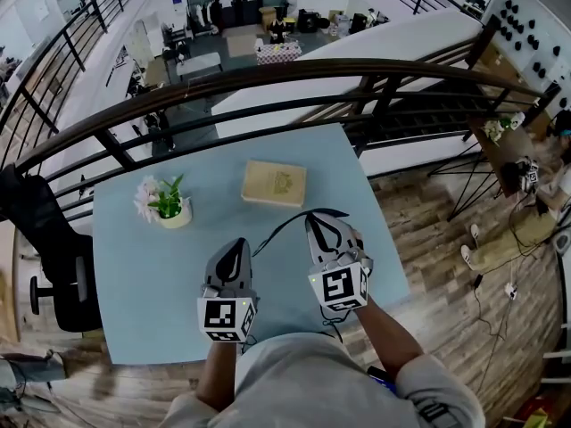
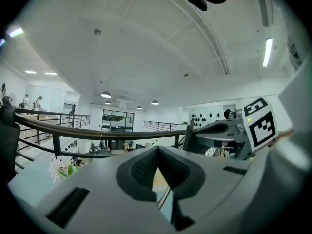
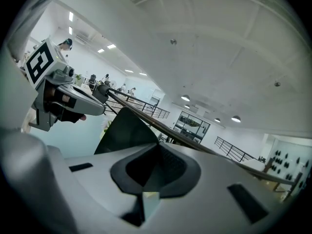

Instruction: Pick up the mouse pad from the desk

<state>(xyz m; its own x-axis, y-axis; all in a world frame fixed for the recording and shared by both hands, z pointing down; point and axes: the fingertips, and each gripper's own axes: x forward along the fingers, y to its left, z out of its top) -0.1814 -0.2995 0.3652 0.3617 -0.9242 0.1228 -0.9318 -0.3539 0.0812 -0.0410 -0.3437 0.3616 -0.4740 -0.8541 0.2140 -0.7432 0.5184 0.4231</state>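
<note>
The right hand-held gripper (image 1: 321, 226) clamped the mouse pad (image 3: 124, 130), which stood above the desk (image 1: 134, 266) just in front of the book (image 1: 274, 184). The left hand-held gripper (image 1: 236, 250), clenched on nothing, hung nearer than the book.

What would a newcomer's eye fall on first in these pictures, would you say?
The dark mouse pad stands out, held edge-on over the light blue table by the right tool. Beyond it lie a tan book near the table's far edge and a potted flower to its left.
</note>
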